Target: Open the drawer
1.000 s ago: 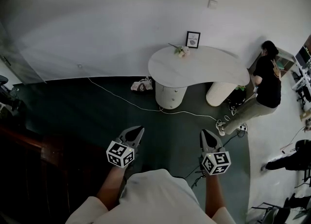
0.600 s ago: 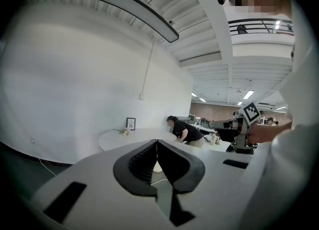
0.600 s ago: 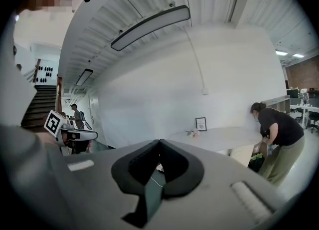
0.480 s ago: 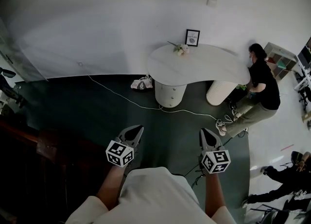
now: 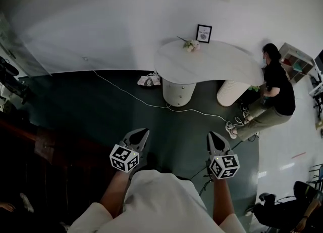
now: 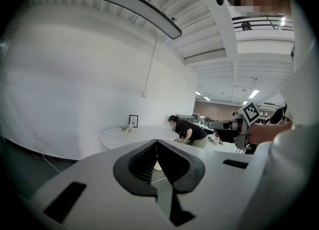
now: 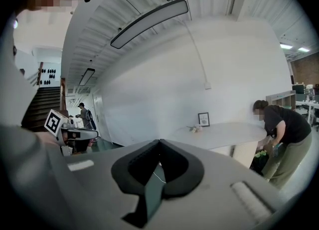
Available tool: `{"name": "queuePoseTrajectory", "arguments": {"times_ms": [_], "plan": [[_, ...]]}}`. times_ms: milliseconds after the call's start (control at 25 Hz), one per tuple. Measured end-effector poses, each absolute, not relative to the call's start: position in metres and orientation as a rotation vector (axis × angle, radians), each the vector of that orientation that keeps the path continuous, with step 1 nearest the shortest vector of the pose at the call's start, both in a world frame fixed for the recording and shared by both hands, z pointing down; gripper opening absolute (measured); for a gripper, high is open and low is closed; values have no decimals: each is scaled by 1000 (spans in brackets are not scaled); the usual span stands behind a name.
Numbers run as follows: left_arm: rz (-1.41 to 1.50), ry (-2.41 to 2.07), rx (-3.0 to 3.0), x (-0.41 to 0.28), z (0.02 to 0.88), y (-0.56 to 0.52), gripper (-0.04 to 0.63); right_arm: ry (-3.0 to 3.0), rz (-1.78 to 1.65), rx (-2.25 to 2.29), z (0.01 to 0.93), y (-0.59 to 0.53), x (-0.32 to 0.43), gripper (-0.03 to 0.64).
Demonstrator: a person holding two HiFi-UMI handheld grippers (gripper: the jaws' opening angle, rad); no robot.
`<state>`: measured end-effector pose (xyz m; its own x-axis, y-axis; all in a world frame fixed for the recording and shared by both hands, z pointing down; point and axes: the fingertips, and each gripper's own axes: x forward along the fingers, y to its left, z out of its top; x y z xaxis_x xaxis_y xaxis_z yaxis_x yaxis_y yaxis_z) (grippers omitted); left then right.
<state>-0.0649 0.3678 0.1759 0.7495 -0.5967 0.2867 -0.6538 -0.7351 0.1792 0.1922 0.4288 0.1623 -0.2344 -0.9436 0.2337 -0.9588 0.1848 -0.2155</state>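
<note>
We're holding both hands low and level here, well short of the target; the left gripper [image 5: 143,134] is clenched on nothing, its dark ribbed pads meeting tip to tip in its own view [image 6: 156,143], and the right gripper [image 5: 213,138] is clamped the same way with nothing between its pads [image 7: 159,143]; the drawer [image 5: 177,89], which we're judging to be one of the banded fronts on the round white pedestal [image 5: 178,101], is sitting well ahead of us under the desk [image 5: 212,67], across a stretch of dark green floor [image 5: 101,110]; in the head view it's lying almost midway between the two grippers, so neither hand is looking clearly nearer, though the left gripper view is pointing more squarely at the desk; we're reckoning a walk forward is coming before any reach; the desk top is smooth, pale and kidney-shaped, its long axis running left to right along the white wall [image 5: 126,19]; a second, ribbed pedestal [image 5: 231,93] is propping the right end, where a person [image 5: 276,93] is bending over; a small picture frame [image 5: 204,33] and flowers [image 5: 190,45] are standing on top; a thin white cable [image 5: 132,97] is trailing across our path.
</note>
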Motion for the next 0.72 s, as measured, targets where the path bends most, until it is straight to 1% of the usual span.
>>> {"name": "queuePoseTrajectory", "arguments": {"times_ms": [360,720], "plan": [[311,-964,2677,-57,189,337,8,-2377,512,1895,177,397,192,11],[322,-913,2674,-62,195,270,8,-2343,542,1884,184,337,178,11]]}}
